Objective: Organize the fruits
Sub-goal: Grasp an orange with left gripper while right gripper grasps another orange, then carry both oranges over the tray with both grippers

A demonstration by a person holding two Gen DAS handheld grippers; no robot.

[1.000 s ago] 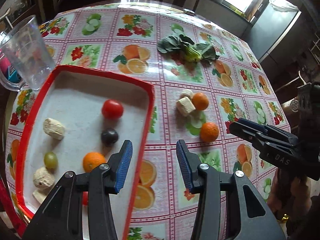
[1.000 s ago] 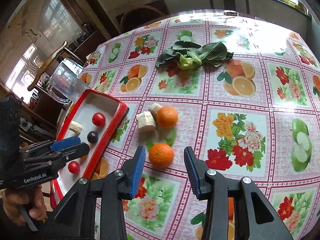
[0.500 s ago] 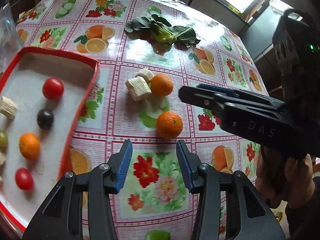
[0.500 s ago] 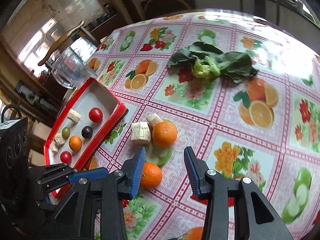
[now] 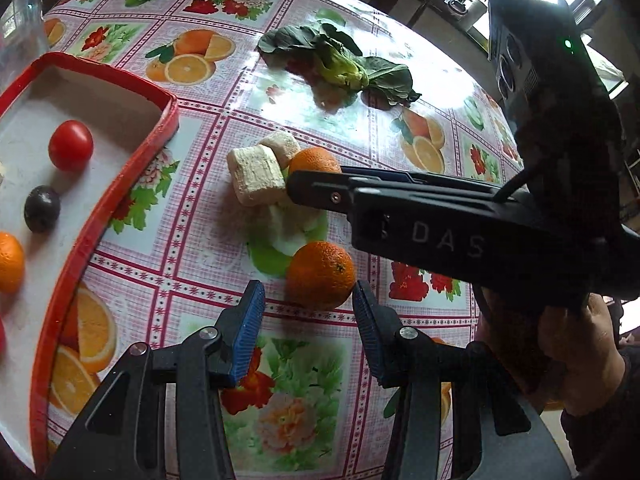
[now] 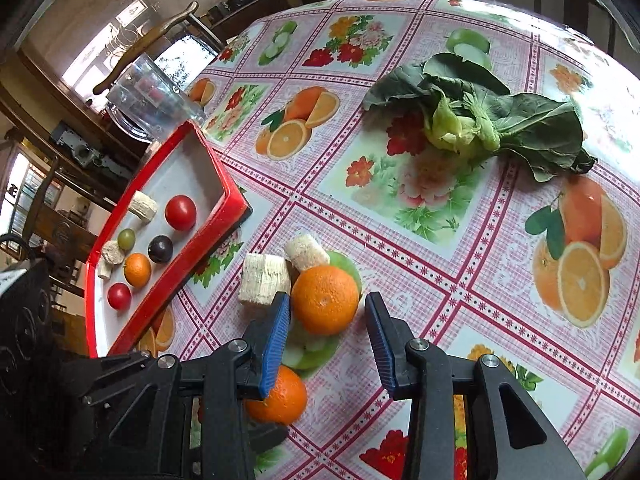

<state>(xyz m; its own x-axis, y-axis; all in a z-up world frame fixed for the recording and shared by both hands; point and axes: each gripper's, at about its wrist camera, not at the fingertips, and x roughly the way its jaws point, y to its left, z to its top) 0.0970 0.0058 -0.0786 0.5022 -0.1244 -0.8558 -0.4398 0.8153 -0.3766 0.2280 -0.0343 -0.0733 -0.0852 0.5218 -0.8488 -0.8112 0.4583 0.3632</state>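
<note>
Orange fruit, two of them, sat on the tabletop (image 5: 400, 92) beside the red tray (image 6: 224, 184), each tool, left (image 5: 308, 320) and right (image 6: 326, 320), spread wide and empty, seemingly to straddle one.

Far orange (image 6: 325, 299): pale blocks (image 6: 264, 279) touching left side, cloth bare on right. Near orange (image 5: 321, 274): open surface (image 5: 192, 264) toward red tray (image 5: 100, 216); right gripper (image 5: 316, 188) overhead. Leafy greens (image 6: 480, 120) well apart.

Both grippers have closed in, each now framing an orange (image 5: 321, 274) (image 6: 325, 299).
</note>
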